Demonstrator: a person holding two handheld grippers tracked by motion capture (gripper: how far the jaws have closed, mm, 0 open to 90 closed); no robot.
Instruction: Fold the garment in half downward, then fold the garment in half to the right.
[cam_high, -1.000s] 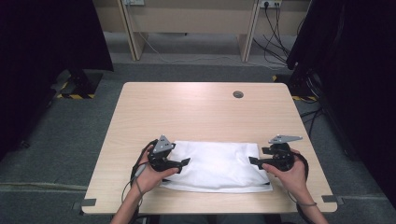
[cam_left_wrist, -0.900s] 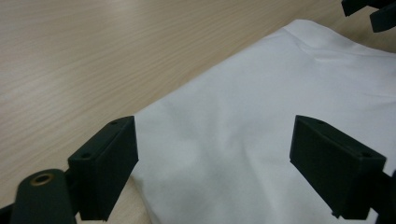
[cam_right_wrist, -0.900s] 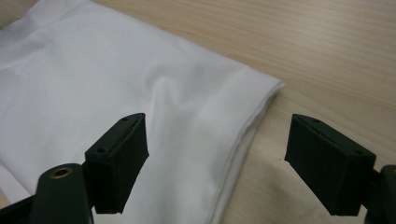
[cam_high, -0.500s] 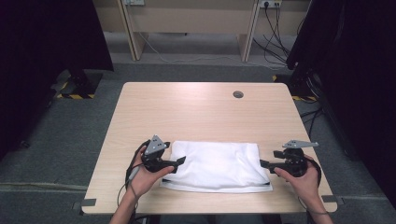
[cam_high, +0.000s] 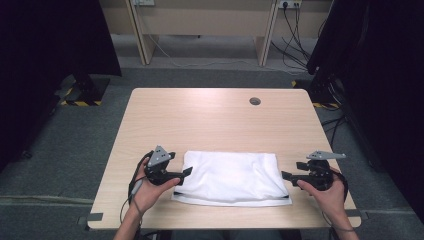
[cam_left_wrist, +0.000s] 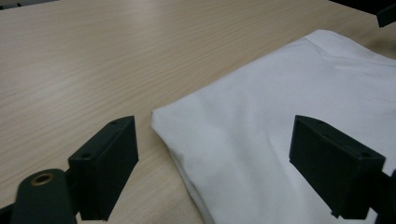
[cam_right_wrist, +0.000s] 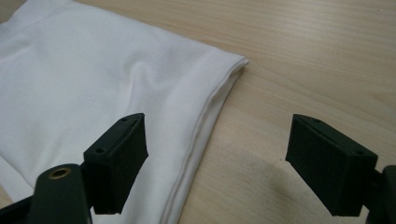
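A folded white cloth (cam_high: 232, 177) lies flat on the wooden table (cam_high: 210, 120), near its front edge. My left gripper (cam_high: 183, 174) sits at the cloth's left edge, held in a hand. In the left gripper view it (cam_left_wrist: 219, 140) stands open, with the cloth's near corner (cam_left_wrist: 261, 126) lying between the jaws. My right gripper (cam_high: 287, 176) is just off the cloth's right edge. In the right gripper view it (cam_right_wrist: 219, 140) is open, and the cloth's folded edge (cam_right_wrist: 140, 84) runs up between its jaws. Neither gripper holds anything.
A round cable hole (cam_high: 255, 101) is set in the table toward the back right. Bare wood stretches behind the cloth. Beyond the table stand a desk frame (cam_high: 200, 20), floor cables (cam_high: 295, 30) and dark curtains (cam_high: 50, 45) on both sides.
Both grippers have drawn outward from the cloth's side edges and slightly toward the table's front, the right one farther. The cloth has stayed flat in place.
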